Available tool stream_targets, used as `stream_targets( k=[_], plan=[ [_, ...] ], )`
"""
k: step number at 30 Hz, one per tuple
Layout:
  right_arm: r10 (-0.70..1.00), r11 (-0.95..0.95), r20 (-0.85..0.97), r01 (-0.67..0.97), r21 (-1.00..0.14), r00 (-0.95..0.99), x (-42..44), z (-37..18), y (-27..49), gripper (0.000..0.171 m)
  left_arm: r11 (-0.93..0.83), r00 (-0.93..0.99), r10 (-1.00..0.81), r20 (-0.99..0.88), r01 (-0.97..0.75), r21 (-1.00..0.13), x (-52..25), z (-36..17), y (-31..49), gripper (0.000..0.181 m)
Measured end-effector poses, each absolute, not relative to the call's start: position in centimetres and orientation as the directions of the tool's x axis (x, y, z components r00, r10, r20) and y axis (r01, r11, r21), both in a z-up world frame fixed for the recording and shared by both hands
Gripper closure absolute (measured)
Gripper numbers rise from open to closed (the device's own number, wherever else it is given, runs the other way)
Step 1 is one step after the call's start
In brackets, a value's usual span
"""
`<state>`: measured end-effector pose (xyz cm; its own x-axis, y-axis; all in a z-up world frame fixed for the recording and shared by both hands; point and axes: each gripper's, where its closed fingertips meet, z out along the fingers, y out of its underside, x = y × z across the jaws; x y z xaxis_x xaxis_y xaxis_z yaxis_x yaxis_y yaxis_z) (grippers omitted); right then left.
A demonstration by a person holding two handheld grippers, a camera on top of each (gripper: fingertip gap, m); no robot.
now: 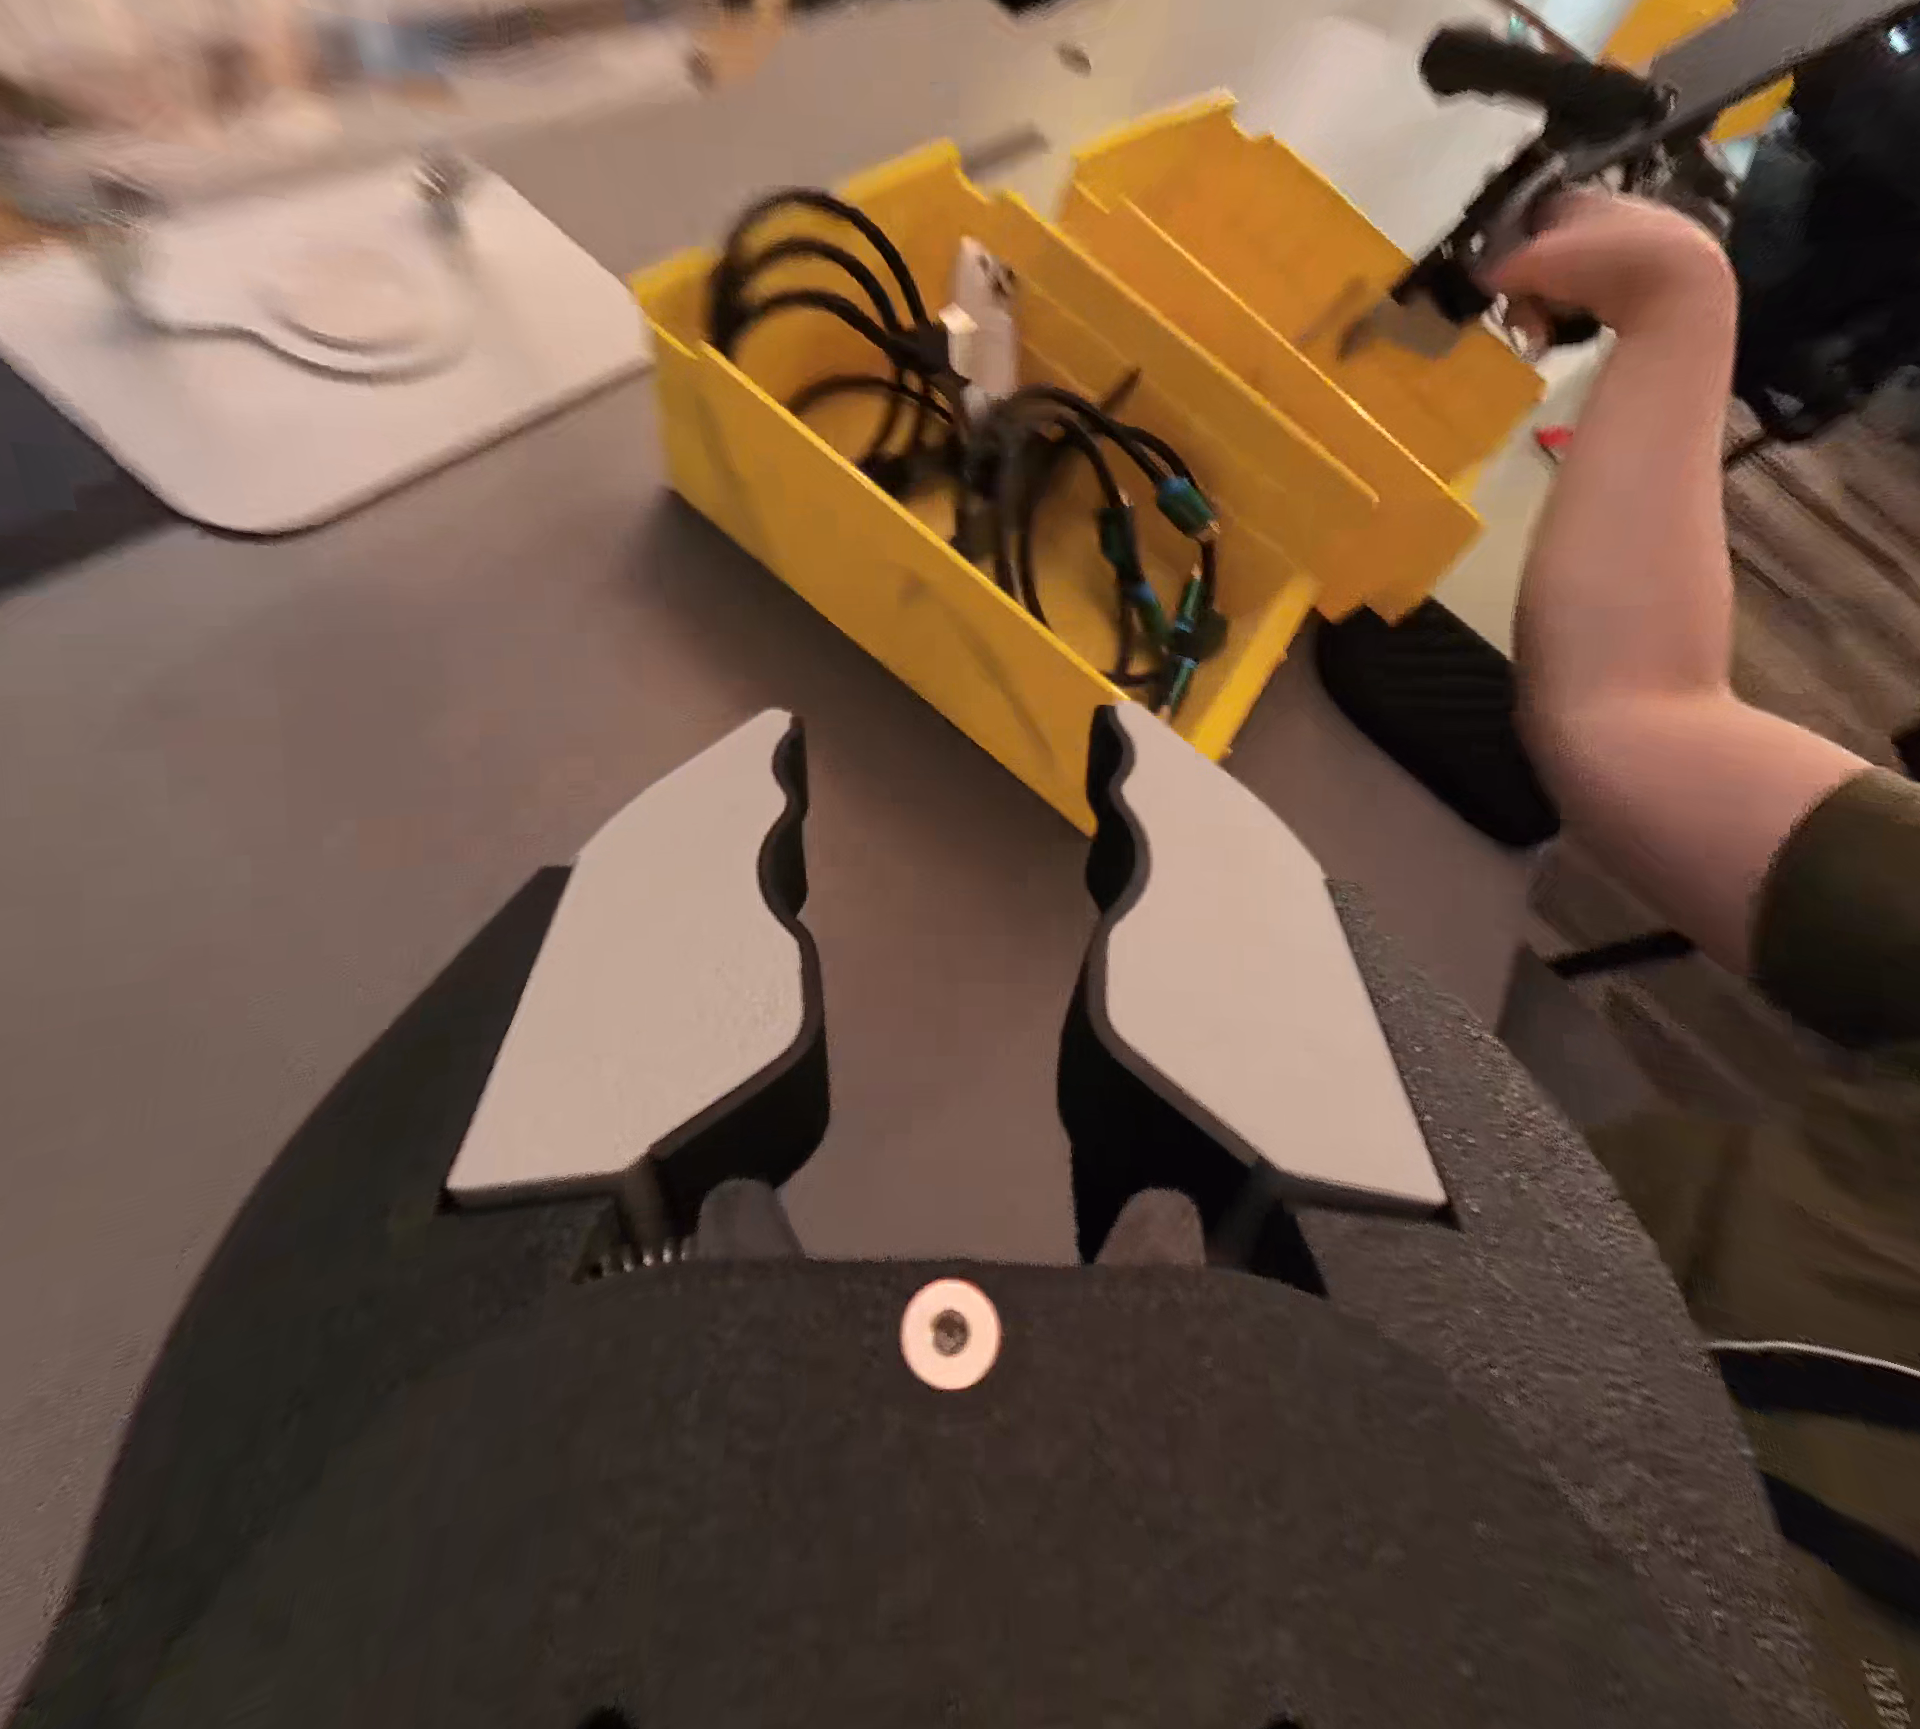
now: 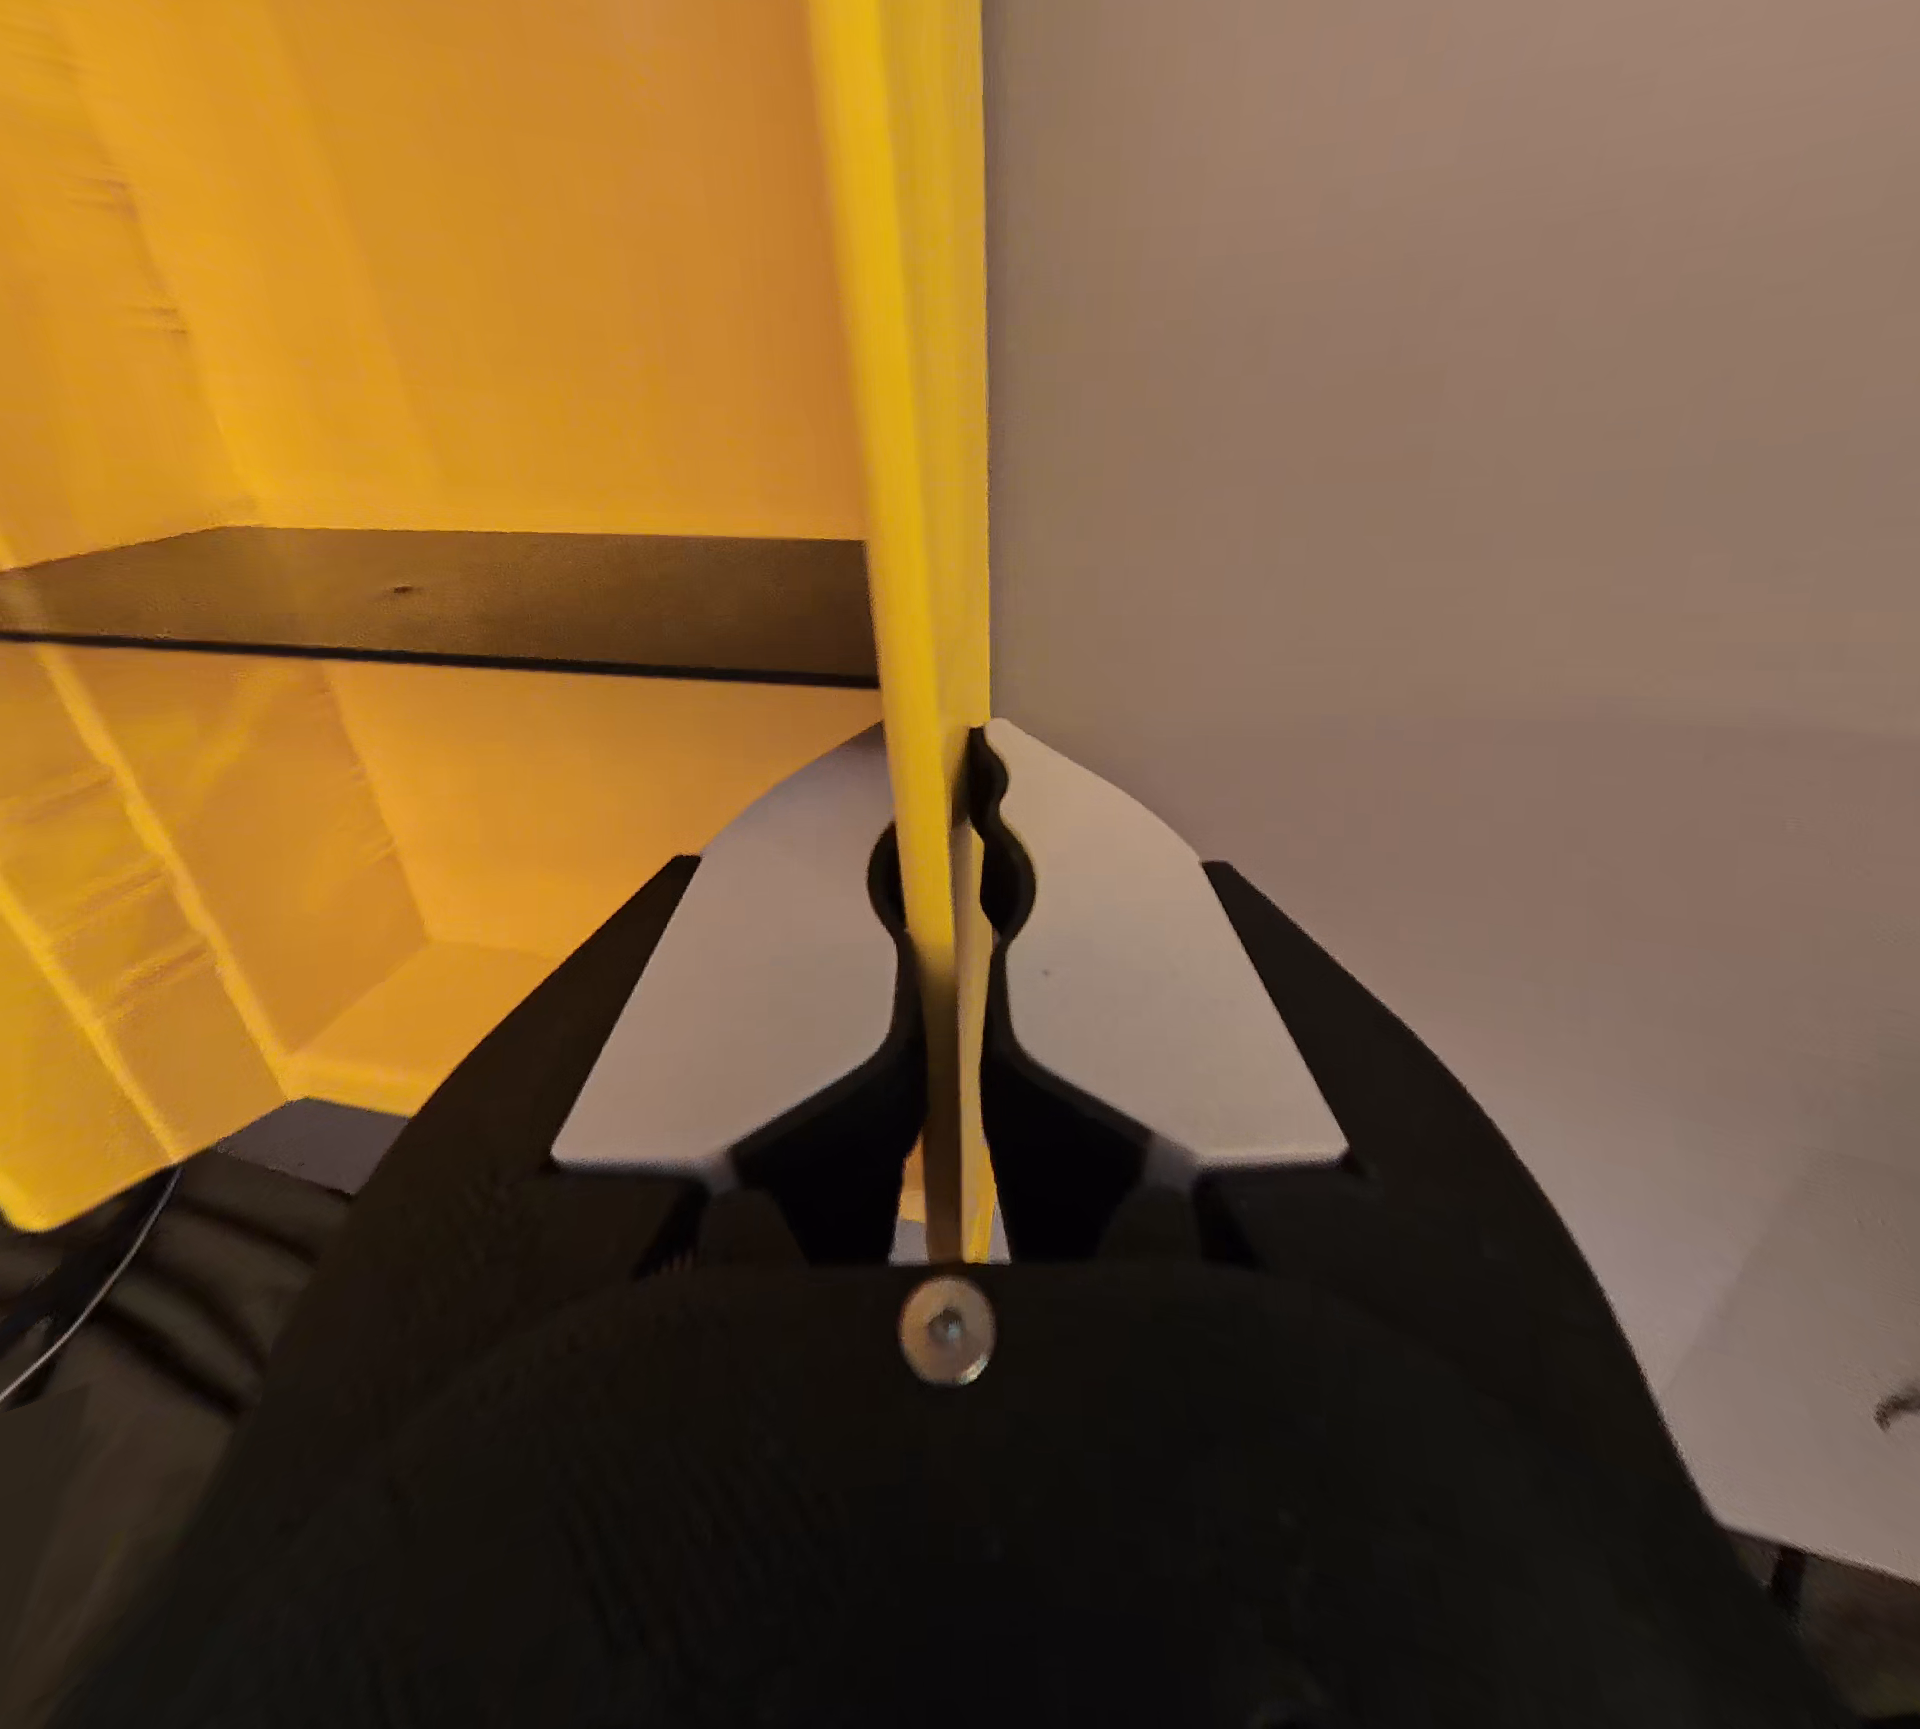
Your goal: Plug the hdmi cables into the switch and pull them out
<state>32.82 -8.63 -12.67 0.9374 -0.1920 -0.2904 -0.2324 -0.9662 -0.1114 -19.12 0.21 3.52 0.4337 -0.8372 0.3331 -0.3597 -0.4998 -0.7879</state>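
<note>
A grey bench (image 1: 312,744) carries two yellow bins side by side, the nearer bin (image 1: 831,536) open-topped and the farther bin (image 1: 1299,308) divided by upright yellow partitions. A pale grey mat (image 1: 343,349) lies on the bench to the left of the bins, blurred, with what may be a thin loop of wire on it. In the right wrist view a thin yellow bin wall (image 2: 904,329) stands upright against a pale surface (image 2: 1455,432), and a dark strip (image 2: 468,604) crosses the bin's interior.
</note>
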Motion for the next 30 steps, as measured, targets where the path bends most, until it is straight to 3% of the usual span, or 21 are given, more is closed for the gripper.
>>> stream_targets(
  k=[4,11,17,22,24,25,30],
  plan=[
    [-0.168,-0.98,-0.22,-0.187,-0.071,0.961,33.1,-12.4,-8.2,0.164,-0.555,0.386,-0.828,0.406,-0.468,-0.688,-13.3,-1.7,-1.6,0.122],
    [-0.183,-0.976,-0.245,-0.206,-0.072,0.952,32.4,-12.8,-7.3,0.164,-0.609,0.461,-0.793,0.399,-0.575,-0.546,-9.5,-5.2,-0.7,0.12],
    [-0.177,-0.977,-0.258,-0.202,-0.072,0.95,32.3,-12.8,-7.2,0.163,-0.635,0.563,-0.77,0.3,-0.722,-0.274,-8.7,-7.7,0.9,0.12],
    [-0.175,-0.977,-0.26,-0.2,-0.074,0.95,32.3,-12.8,-7.2,0.163,-0.632,0.607,-0.755,0.248,-0.774,-0.029,-8.4,-9.7,0.4,0.132],
    [-0.173,-0.977,-0.266,-0.2,-0.077,0.948,32.3,-12.8,-7.2,0.162,-0.643,0.622,-0.728,0.289,-0.766,0.029,-7.8,-9.8,0.0,0.153],
    [-0.171,-0.977,-0.269,-0.198,-0.079,0.948,32.2,-12.8,-7.2,0.162,-0.649,0.635,-0.715,0.292,-0.758,0.06,-7.9,-9.8,0.0,0.155],
    [-0.162,-0.977,-0.285,-0.194,-0.085,0.945,32.1,-12.8,-7.2,0.16,-0.699,0.671,-0.624,0.402,-0.708,0.096,-8.7,-9.5,0.4,0.168]
  ],
)
